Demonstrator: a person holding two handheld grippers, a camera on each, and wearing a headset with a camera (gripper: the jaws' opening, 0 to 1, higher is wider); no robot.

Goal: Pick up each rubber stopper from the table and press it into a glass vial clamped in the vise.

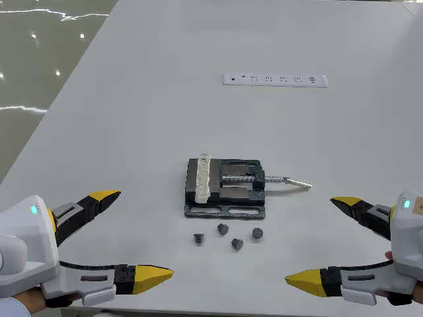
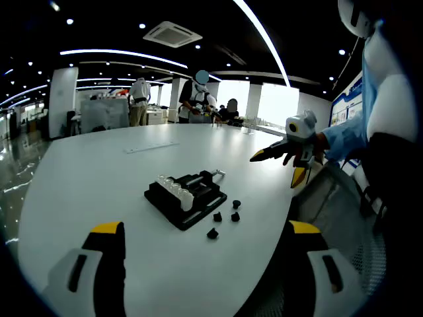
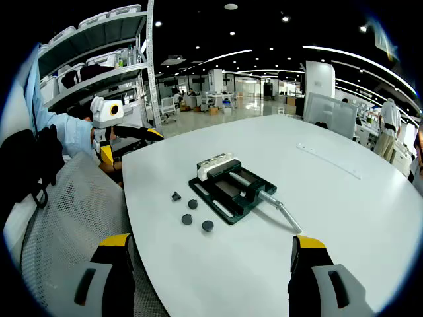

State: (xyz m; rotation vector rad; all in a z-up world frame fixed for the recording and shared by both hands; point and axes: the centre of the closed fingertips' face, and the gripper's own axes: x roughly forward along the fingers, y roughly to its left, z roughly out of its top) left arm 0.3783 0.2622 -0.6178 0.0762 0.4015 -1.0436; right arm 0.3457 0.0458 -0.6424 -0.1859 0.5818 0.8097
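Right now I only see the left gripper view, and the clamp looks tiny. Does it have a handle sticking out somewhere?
Observer: Yes. In the head view a silver handle sticks out of the right side of the vise. It points toward the open right gripper.
Operator: And what is that white strip far away on the table?
Observer: Seen from above in the head view, it is a power strip with a row of sockets. It lies flat beyond the vise.
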